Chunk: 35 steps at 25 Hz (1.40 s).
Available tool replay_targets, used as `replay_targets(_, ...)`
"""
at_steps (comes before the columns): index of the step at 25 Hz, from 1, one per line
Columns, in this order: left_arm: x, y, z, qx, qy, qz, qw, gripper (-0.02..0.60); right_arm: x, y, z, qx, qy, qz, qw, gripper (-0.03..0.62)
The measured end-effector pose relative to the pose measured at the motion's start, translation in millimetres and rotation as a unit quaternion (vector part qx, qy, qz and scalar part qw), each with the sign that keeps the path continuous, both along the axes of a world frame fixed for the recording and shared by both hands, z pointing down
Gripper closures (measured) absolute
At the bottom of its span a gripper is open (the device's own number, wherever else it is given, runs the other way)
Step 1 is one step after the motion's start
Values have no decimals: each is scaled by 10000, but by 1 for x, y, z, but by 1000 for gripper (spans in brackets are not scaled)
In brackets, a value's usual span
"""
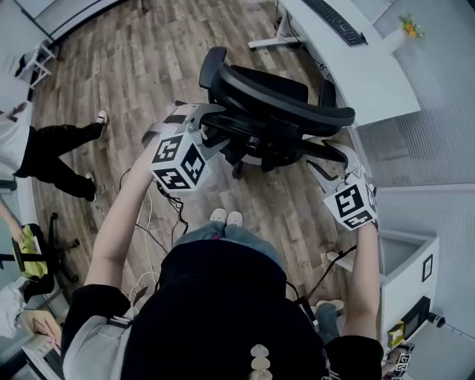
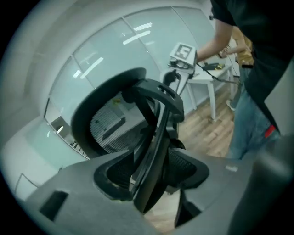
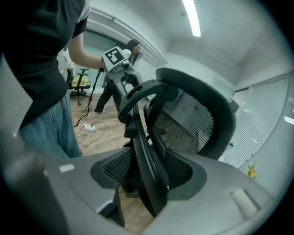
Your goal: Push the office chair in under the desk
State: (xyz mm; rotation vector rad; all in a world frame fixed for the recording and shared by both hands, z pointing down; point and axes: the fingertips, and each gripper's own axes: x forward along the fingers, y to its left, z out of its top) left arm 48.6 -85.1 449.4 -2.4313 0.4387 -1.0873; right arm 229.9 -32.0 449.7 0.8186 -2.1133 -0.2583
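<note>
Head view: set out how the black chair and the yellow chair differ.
The black chair fills the middle, beside the desk; yellow chair sits at the left edge, partly cut off. The black chair is all black; yellow chair has a yellow-green seat. Both stand on wood floor.

Black T-shirt, blue jeans, white shoes

An office: a long white desk bearing a keyboard, a black mesh office chair, wood-look flooring, glass partition walls, and a yellow-green swivel chair.
</note>
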Motion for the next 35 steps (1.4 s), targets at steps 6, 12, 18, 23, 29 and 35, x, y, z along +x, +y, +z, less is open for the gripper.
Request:
replay_targets(6,5,-4,39,518,-1525,549,9854,351,-6,-12,33,-330,1515,-694,9855,361)
replay_targets(12,8,-11,47,732,-1953,705,9755,413,-9,-14,55,-558,2153,-1057,9692,385)
replay_targets(18,9,-11,51,756,-2150,937,9692,428,-11,-22,61,-405,2240,-1033,9683,470)
replay_targets(23,8,-11,52,505,-2181,923,9702,440,-13,-23,62,-348,2231,-1016,9689,488)
replay_targets(29,10,-14,55,321,-2227,990,9693,445,-11,-24,63,-370,2243,-907,9696,497)
replay_targets(35,10,-20,56,244,-2276,999,9683,446,-11,-30,64,-270,2255,-850,9701,499)
